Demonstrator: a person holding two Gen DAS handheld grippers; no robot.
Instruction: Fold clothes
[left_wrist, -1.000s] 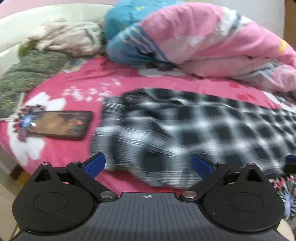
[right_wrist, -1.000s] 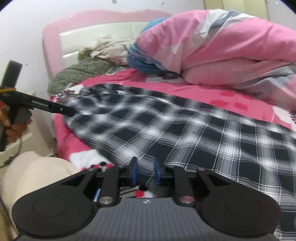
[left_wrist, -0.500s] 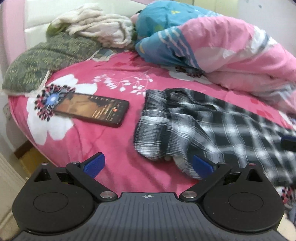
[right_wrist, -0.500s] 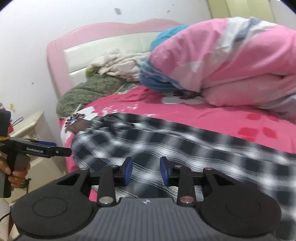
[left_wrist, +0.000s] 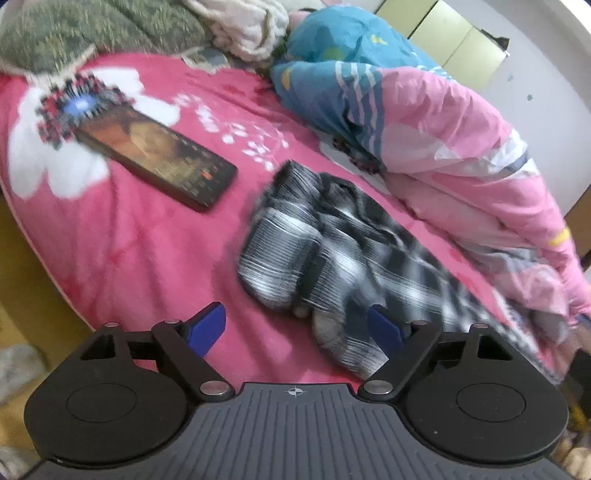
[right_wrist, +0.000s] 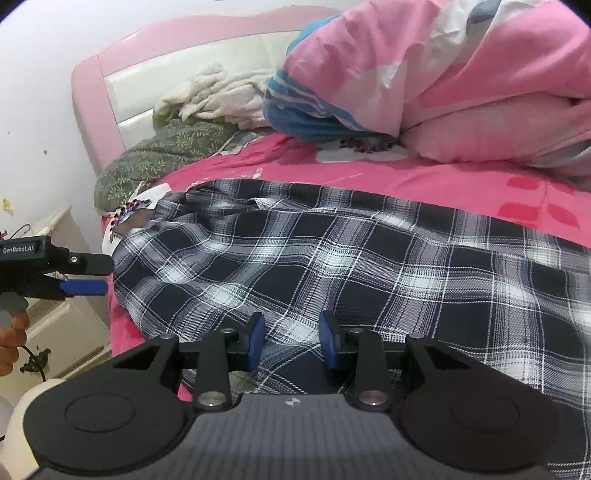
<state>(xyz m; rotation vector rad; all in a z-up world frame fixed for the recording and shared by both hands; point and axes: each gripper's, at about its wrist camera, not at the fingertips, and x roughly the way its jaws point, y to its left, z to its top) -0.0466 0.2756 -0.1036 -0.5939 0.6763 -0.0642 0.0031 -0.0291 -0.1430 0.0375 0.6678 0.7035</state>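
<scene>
A black-and-white plaid garment lies spread on the pink bed; in the left wrist view its bunched end shows blurred. My left gripper is open and empty, just in front of that bunched end, not touching it. It also shows in the right wrist view at the bed's left edge, held by a hand. My right gripper is open, its blue pads low over the near edge of the plaid cloth, holding nothing.
A black phone lies on the pink floral sheet left of the garment. A pink and blue duvet is heaped at the back. A green blanket and white towel sit by the headboard. A nightstand stands left.
My right gripper has opened and let go of the plaid cloth. My left gripper has swung left and higher, so the phone and the bunched end now sit further from it.
</scene>
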